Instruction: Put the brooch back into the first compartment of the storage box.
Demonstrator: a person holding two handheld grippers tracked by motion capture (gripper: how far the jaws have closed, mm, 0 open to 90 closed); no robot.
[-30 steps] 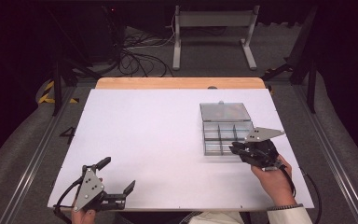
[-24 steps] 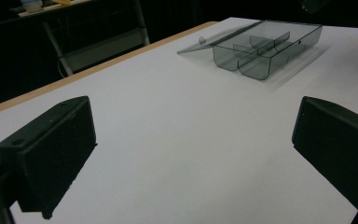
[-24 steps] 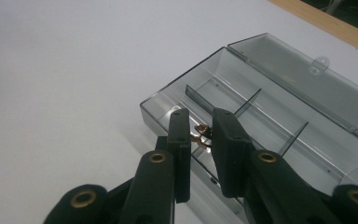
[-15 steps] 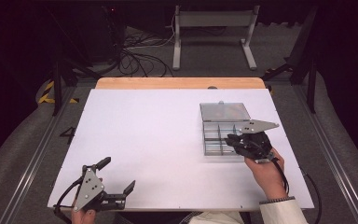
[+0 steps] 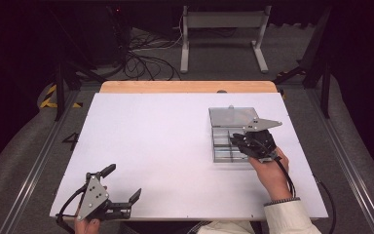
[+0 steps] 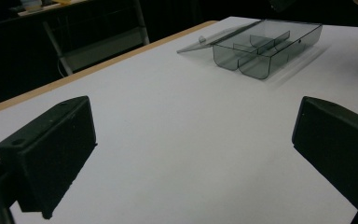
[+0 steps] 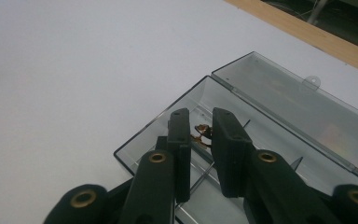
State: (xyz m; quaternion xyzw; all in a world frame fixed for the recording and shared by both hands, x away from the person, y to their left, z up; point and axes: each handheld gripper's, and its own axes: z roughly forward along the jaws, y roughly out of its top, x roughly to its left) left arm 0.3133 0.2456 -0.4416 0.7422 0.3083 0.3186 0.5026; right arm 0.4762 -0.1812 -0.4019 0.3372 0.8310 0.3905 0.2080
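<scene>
A clear grey compartment box [image 5: 222,152] lies open on the right of the white table, its lid [image 5: 231,117] flat behind it. My right gripper [image 5: 234,141] hangs over the box's compartments. In the right gripper view its jaws [image 7: 199,126] stand nearly together, pinching a small brown piece [image 7: 203,131] above the box [image 7: 154,135] and in front of the lid [image 7: 298,107]. My left gripper [image 5: 124,182] rests at the table's front left, wide open and holding nothing. Its own view [image 6: 191,154] looks across bare table at the box [image 6: 265,46].
The white table top [image 5: 156,141] has a wooden strip [image 5: 185,87] along its far edge. Behind it stand a metal frame [image 5: 221,34] and loose cables [image 5: 141,53] on the floor. A person's hand and light sleeve [image 5: 282,209] hold the right gripper.
My right gripper has moved left and away from the person, from the box's right edge to over its compartments. The left gripper has stayed still.
</scene>
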